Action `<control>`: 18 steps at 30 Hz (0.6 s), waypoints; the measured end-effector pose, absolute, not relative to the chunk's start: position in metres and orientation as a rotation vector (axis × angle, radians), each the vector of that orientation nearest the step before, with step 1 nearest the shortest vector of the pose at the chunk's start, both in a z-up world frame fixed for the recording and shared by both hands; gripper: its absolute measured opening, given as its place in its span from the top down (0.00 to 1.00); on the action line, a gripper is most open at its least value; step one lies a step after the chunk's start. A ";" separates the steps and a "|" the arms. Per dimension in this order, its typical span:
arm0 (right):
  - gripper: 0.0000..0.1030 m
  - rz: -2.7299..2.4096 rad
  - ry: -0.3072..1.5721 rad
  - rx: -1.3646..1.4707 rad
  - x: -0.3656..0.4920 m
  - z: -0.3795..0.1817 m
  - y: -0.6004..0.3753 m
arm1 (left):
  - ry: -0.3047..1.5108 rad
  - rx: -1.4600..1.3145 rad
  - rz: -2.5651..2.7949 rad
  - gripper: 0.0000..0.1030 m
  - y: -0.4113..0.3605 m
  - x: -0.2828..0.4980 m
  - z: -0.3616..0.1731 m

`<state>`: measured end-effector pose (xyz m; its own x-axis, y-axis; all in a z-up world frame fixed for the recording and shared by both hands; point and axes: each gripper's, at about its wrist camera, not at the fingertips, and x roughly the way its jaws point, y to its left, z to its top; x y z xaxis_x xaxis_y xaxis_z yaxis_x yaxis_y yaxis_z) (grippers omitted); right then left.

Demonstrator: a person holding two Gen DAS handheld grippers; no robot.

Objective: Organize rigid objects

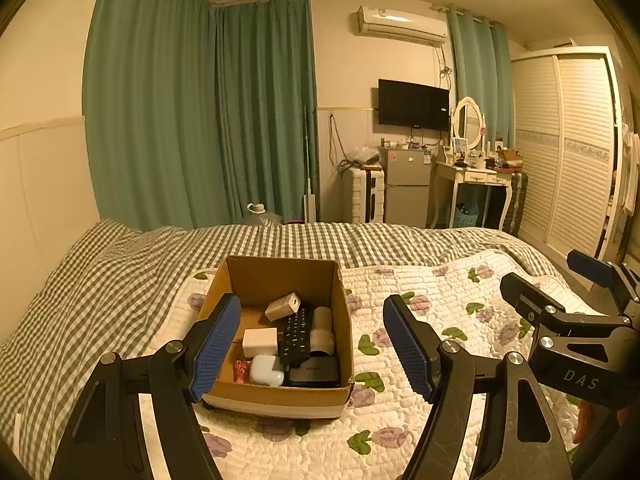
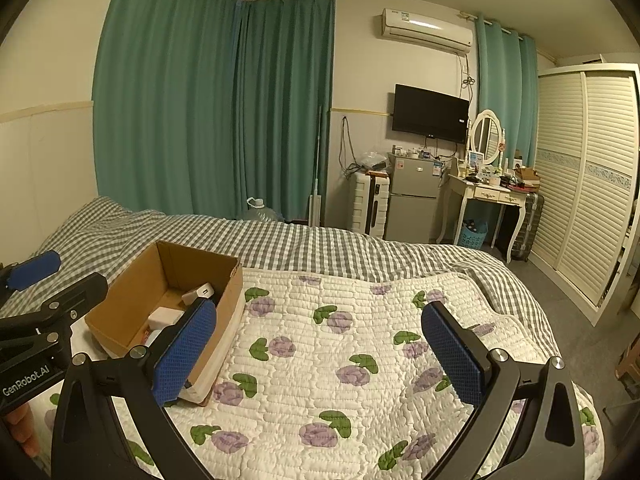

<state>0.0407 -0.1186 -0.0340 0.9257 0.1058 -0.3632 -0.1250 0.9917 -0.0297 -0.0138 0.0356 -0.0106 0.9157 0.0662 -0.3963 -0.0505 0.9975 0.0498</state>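
Note:
A brown cardboard box (image 1: pixel 280 276) sits on the floral quilt (image 1: pixel 440 300). Inside lie a black remote (image 1: pixel 297 334), a white charger block (image 1: pixel 260 342), a white earbud case (image 1: pixel 267 370), a black case (image 1: pixel 314 374), a beige block (image 1: pixel 283 306), a beige cylinder (image 1: pixel 322 330) and a small red item (image 1: pixel 241 371). My left gripper (image 1: pixel 316 344) is open and empty, just in front of the box. My right gripper (image 2: pixel 320 356) is open and empty over the quilt, right of the box (image 2: pixel 132 300). It also shows in the left wrist view (image 1: pixel 560 292).
The quilt (image 2: pixel 340 360) lies on a grey checked bedspread (image 1: pixel 100 276). Beyond the bed stand green curtains (image 1: pixel 200 120), a water jug (image 1: pixel 260 216), a white suitcase (image 1: pixel 364 194), a small fridge (image 1: pixel 406 188), a dressing table (image 1: pixel 476 184) and a louvred wardrobe (image 1: pixel 568 152).

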 end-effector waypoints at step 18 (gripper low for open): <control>0.00 0.126 0.379 -0.060 0.041 -0.036 -0.118 | 0.421 0.033 0.058 0.26 0.036 -0.015 -0.012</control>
<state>0.0412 -0.1177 -0.0365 0.9212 0.1113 -0.3729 -0.1336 0.9904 -0.0346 -0.0151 0.0364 -0.0116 0.9111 0.0633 -0.4073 -0.0495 0.9978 0.0443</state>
